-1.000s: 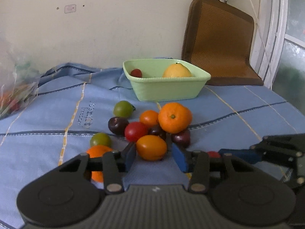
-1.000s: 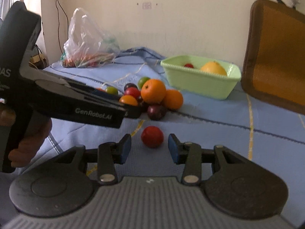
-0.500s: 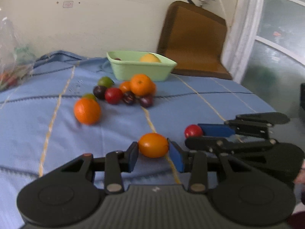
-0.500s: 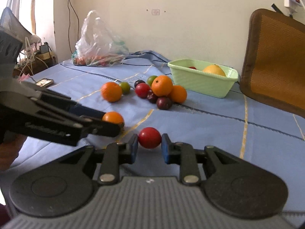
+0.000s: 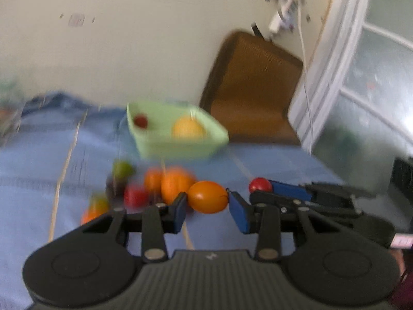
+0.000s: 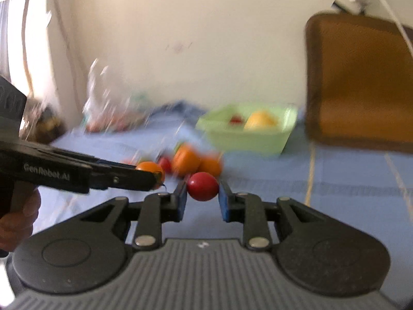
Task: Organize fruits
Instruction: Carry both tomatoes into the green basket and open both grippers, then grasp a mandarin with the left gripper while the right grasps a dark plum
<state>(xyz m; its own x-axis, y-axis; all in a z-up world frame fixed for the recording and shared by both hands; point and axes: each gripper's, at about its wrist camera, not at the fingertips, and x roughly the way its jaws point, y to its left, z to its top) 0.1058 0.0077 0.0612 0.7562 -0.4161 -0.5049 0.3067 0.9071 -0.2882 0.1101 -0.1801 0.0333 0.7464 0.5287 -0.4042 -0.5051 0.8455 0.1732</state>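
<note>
Grippers each carry one fruit above the blue tablecloth (image 5: pixel 271 160). The left gripper (image 5: pixel 207 201) is closed partway on an orange oval tomato (image 5: pixel 207 196), pads touching both ends. The right gripper (image 6: pixel 202 187) pinches a red tomato (image 6: pixel 202 186) likewise (pads narrower apart). Beyond them, blurred, lie the loose fruit pile (image 5: pixel 165 183) and the green basin (image 5: pixel 178 144) holding a yellow citrus (image 5: pixel 188 129).

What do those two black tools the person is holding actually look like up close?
Both are matte black plastic. The left gripper and the right gripper each have a ribbed grey top panel, two round discs, silver pivot pins and blue pads on the fingertips. Seen sideways, the left one reads "GenRobot.AI" in pale letters and has a pistol-style handle. A bare hand grips it; no cables show.
</note>
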